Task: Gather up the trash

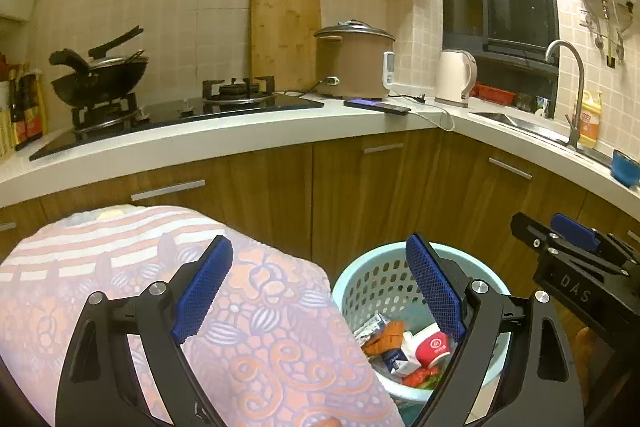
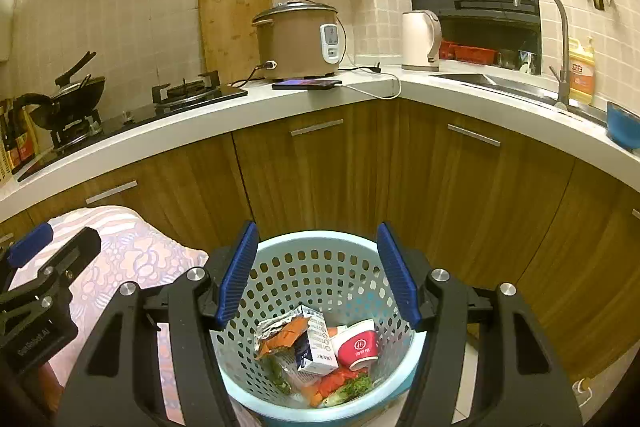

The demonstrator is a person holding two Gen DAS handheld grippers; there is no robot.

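A light blue perforated waste basket (image 2: 320, 267) stands on the floor before the wooden cabinets; it also shows in the left wrist view (image 1: 372, 279). Inside lie a red-and-white paper cup (image 2: 358, 345), a small milk carton (image 2: 314, 351), an orange foil wrapper (image 2: 280, 335) and vegetable scraps (image 2: 344, 385). My right gripper (image 2: 318, 275) is open and empty, directly above the basket. My left gripper (image 1: 320, 291) is open and empty, over the basket's left rim and a patterned cloth (image 1: 248, 339).
The pink and purple patterned cloth (image 2: 136, 251) covers a raised surface left of the basket. Behind runs an L-shaped counter (image 2: 440, 87) with a gas stove (image 1: 224, 99), wok (image 1: 100, 79), rice cooker (image 2: 298, 39), phone (image 2: 306, 84), kettle (image 2: 420, 41), sink (image 2: 500, 83) and blue bowl (image 2: 622, 125).
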